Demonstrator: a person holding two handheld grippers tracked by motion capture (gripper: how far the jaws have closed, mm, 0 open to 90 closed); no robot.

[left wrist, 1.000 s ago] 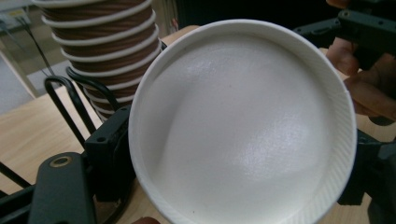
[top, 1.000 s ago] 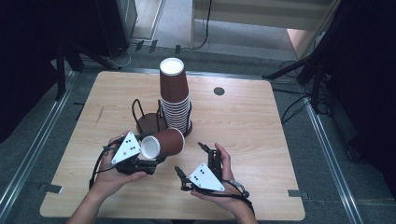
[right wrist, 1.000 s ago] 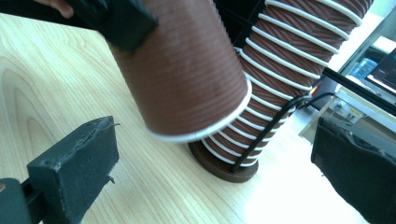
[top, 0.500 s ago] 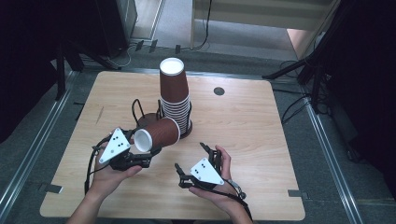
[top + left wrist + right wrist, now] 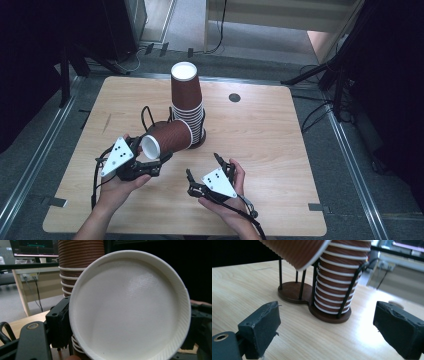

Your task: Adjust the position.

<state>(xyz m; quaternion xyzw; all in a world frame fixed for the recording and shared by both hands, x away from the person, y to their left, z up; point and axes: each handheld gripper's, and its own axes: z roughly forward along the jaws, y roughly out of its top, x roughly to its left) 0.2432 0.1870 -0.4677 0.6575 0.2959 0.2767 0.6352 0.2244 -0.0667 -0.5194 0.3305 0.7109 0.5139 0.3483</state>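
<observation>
Left gripper (image 5: 150, 162) clamped on tilted paper cup (image 5: 167, 139), right gripper (image 5: 202, 172) apart nearby; could clip cup stack (image 5: 188, 107) and topple it.

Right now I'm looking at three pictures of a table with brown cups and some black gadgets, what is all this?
A person sits at a wooden table with a hand-held gripper in each hand; there is no robot arm. One picture looks down from above. The other two come from small cameras riding on the grippers, looking along their black jaws.

On the table stands a dark wire cup holder with two bays. One bay holds a tall stack of brown paper cups, turned upside down.

The left gripper is shut on the rim of a single brown cup, held on its side, white inside facing that gripper's camera. The right gripper is open, holds nothing, and points toward the holder.
</observation>
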